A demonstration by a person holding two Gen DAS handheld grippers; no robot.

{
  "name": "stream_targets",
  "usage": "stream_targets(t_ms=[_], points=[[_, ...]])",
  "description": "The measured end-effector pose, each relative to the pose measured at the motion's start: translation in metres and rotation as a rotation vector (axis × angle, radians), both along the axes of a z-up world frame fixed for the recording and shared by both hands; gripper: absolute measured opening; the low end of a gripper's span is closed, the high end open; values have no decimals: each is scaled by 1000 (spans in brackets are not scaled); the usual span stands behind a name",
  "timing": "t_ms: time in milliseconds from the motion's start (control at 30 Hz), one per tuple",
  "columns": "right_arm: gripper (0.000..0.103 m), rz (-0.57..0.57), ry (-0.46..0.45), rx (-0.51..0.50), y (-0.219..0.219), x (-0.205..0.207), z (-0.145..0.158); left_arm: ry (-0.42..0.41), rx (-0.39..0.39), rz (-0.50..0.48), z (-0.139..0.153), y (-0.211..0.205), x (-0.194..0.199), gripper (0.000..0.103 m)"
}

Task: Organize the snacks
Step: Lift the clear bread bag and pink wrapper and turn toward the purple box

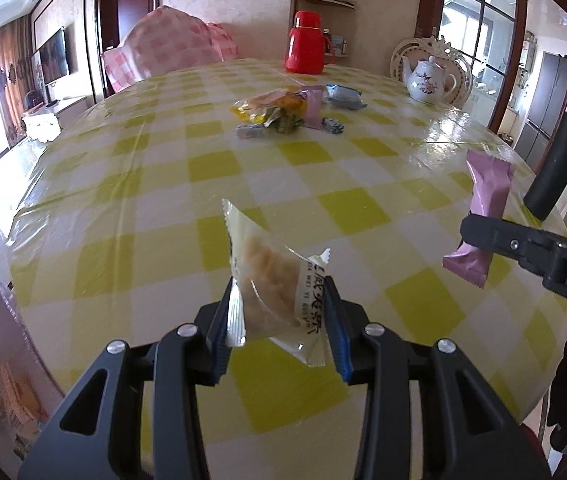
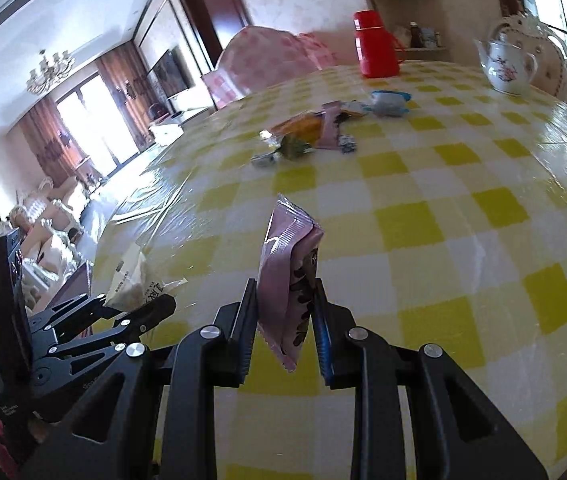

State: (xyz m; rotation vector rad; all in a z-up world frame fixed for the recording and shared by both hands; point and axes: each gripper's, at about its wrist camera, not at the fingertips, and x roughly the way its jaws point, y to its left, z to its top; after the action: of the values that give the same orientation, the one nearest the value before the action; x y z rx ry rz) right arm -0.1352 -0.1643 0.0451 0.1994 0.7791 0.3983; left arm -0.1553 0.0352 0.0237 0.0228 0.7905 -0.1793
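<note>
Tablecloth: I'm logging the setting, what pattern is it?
Yellow-and-white checks on the tablecloth, clearest in the left wrist view.

Left gripper (image 1: pixel 281 320) up close: matte black angular linkage arms, 4 round silver screws across the knuckles, ribbed blue pads (image 1: pixel 341 344) lining the inner faces. Right gripper (image 2: pixel 285 320) matches, black with silver screws and blue ribbing, white letters "DAS" on its side block.
</note>
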Motion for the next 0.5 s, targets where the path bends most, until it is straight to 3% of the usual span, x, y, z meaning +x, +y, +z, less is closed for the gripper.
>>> stream_targets(t_ms=[500], points=[[26, 115, 12, -70, 57, -10, -5, -9, -38, 56, -1, 45, -17, 41]])
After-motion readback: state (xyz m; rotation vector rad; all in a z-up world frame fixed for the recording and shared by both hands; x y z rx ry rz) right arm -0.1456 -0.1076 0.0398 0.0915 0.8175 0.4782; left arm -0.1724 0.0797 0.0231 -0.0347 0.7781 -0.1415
